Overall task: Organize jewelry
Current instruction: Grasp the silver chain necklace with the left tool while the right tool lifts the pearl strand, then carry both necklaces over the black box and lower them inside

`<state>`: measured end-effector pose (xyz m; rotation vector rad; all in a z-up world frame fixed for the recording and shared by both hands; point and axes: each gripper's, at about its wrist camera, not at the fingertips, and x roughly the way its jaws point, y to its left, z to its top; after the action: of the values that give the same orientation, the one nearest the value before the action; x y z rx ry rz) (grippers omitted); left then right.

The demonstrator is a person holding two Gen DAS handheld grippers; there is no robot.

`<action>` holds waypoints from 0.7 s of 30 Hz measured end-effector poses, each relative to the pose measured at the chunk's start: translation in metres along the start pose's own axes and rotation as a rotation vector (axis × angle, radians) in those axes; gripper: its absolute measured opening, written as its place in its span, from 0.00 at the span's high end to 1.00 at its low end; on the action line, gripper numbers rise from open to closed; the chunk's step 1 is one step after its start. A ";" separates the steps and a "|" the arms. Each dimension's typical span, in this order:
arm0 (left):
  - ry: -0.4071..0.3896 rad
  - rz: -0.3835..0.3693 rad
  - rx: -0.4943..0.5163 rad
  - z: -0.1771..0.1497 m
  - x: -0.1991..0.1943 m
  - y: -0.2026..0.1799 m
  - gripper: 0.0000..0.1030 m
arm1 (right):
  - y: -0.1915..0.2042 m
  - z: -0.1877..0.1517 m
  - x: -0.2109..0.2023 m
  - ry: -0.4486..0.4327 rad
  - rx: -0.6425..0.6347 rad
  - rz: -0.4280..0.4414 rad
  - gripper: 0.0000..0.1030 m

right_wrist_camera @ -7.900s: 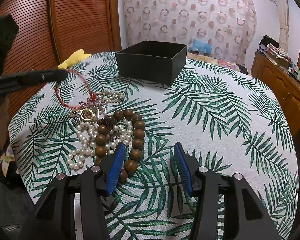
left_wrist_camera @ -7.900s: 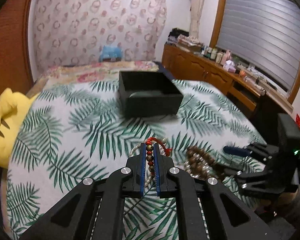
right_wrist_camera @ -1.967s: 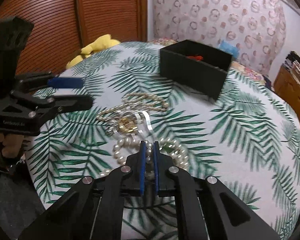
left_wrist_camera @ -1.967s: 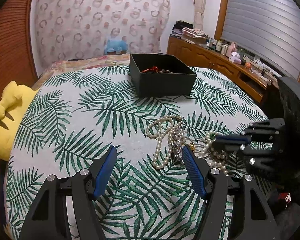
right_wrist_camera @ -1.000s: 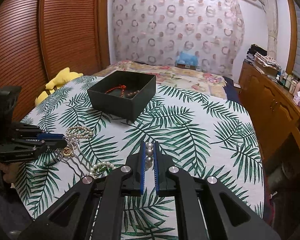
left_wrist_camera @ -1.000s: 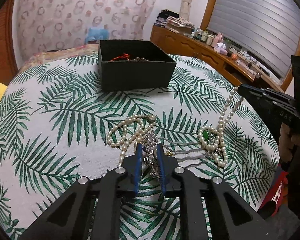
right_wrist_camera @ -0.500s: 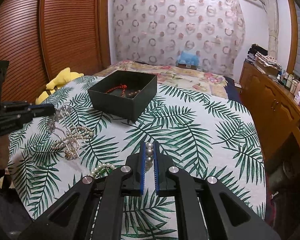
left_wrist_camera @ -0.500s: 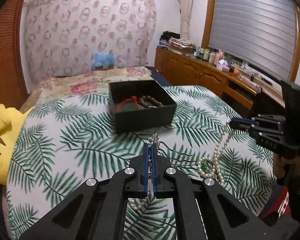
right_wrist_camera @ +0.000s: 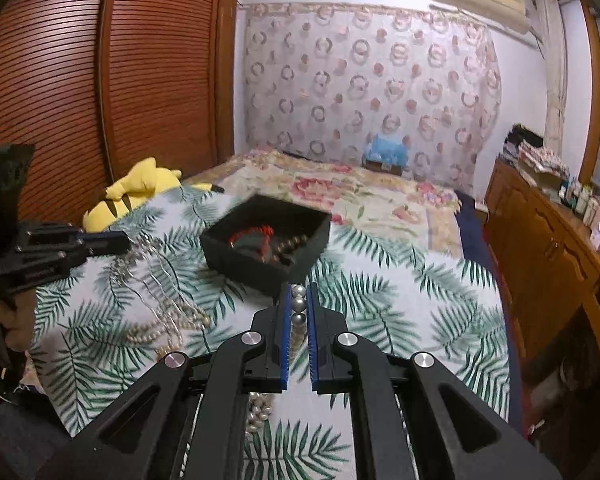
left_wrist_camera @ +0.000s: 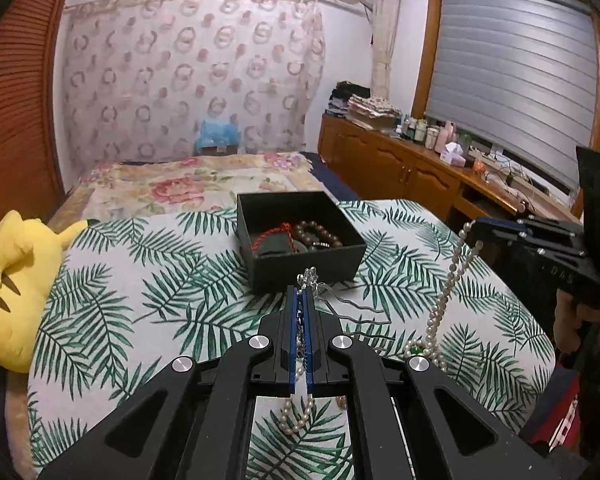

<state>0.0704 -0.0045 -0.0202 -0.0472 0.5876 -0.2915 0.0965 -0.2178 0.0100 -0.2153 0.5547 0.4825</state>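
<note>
Both jaws are clamped, the left gripper (left_wrist_camera: 301, 312) on a silver tangle (left_wrist_camera: 309, 276), the right gripper (right_wrist_camera: 299, 312) on a pearl strand (right_wrist_camera: 298, 303); the open black box (left_wrist_camera: 300, 236) sits just above centre frame.

Each camera rides its own gripper, looking down over the bed (left_wrist_camera: 112, 264); both share the black box (left_wrist_camera: 300, 240) (right_wrist_camera: 266, 240) at twelve o'clock.

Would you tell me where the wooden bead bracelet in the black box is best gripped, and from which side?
Probably pinch the exposed arc of the wooden bead bracelet across one bead, coming straight down from above: the black box is open-topped and its walls block a sideways approach.
</note>
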 end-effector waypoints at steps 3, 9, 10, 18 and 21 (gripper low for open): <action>-0.017 0.002 0.006 0.006 -0.003 -0.001 0.98 | 0.004 0.017 -0.007 -0.032 -0.018 -0.002 0.92; -0.040 0.007 0.016 0.018 -0.006 -0.001 0.98 | 0.010 0.052 -0.017 -0.093 -0.057 -0.010 0.92; -0.041 0.008 0.017 0.019 -0.005 0.000 0.98 | 0.010 0.056 -0.017 -0.101 -0.062 -0.010 0.92; -0.044 0.014 0.010 0.038 0.009 0.009 0.98 | -0.002 0.094 -0.009 -0.131 -0.069 -0.007 0.92; -0.050 0.020 0.008 0.047 0.017 0.013 0.98 | -0.006 0.108 -0.004 -0.142 -0.075 -0.007 0.92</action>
<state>0.1131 0.0016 0.0087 -0.0408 0.5366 -0.2728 0.1456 -0.1901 0.1024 -0.2525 0.3970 0.5078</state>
